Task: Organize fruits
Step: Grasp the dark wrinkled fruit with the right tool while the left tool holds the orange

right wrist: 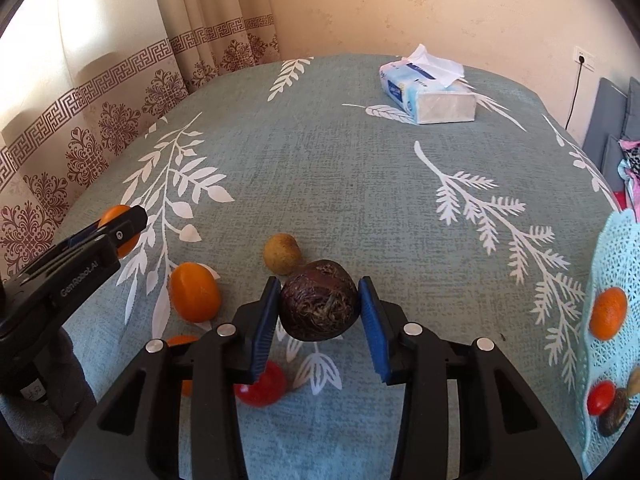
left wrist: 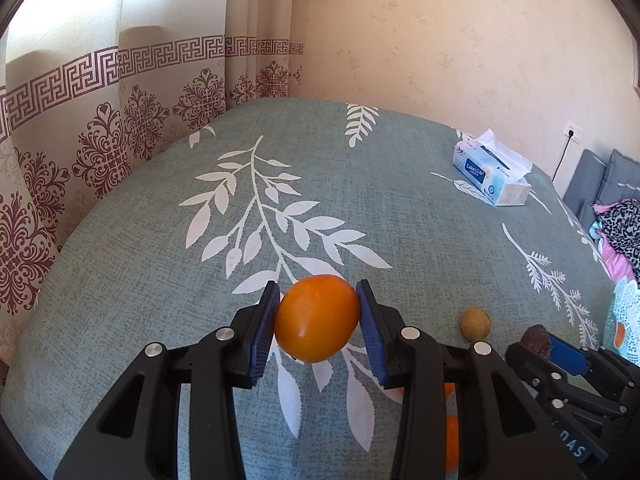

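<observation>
Left tongs (left wrist: 317,316) clamp orange fruit (left wrist: 316,318); right tongs (right wrist: 319,306) clamp brown fruit (right wrist: 318,300).

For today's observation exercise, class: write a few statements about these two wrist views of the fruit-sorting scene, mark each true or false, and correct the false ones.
1. The left hand-held gripper grips an orange fruit. True.
2. The right hand-held gripper has a red fruit between its pads. False: it is a dark brown fruit; the red fruit lies on the tablecloth below.
3. The tissue pack lies at the far side of the table. True.
4. The pale blue mesh basket holds no fruit. False: an orange fruit and a red one show in it.
5. A small tan fruit lies on the cloth beyond the dark one. True.
</observation>
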`<action>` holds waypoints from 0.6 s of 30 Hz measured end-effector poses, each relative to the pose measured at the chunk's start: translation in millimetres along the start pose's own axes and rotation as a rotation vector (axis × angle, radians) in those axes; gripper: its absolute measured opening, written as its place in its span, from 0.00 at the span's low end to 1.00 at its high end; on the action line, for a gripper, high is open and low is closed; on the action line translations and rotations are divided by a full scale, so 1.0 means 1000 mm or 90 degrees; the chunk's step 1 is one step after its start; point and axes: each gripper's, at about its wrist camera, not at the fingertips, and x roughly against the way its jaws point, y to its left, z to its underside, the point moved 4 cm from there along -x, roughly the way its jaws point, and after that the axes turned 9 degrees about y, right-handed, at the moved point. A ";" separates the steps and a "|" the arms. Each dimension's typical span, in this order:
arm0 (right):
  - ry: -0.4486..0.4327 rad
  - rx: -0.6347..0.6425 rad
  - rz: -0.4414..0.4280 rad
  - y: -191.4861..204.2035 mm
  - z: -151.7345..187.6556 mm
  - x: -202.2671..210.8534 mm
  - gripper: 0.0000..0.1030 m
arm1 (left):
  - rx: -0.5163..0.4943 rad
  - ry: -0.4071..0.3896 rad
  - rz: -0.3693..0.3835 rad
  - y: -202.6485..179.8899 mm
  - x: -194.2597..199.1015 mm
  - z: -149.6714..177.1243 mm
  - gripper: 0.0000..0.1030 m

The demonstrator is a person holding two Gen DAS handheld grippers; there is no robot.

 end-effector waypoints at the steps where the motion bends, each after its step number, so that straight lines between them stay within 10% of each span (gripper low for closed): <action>1: -0.004 -0.004 0.001 -0.002 0.001 0.004 0.40 | -0.001 0.000 0.000 -0.001 0.000 0.000 0.39; 18: -0.045 -0.067 0.051 -0.055 0.031 0.057 0.40 | -0.031 -0.009 -0.017 -0.012 0.001 0.007 0.39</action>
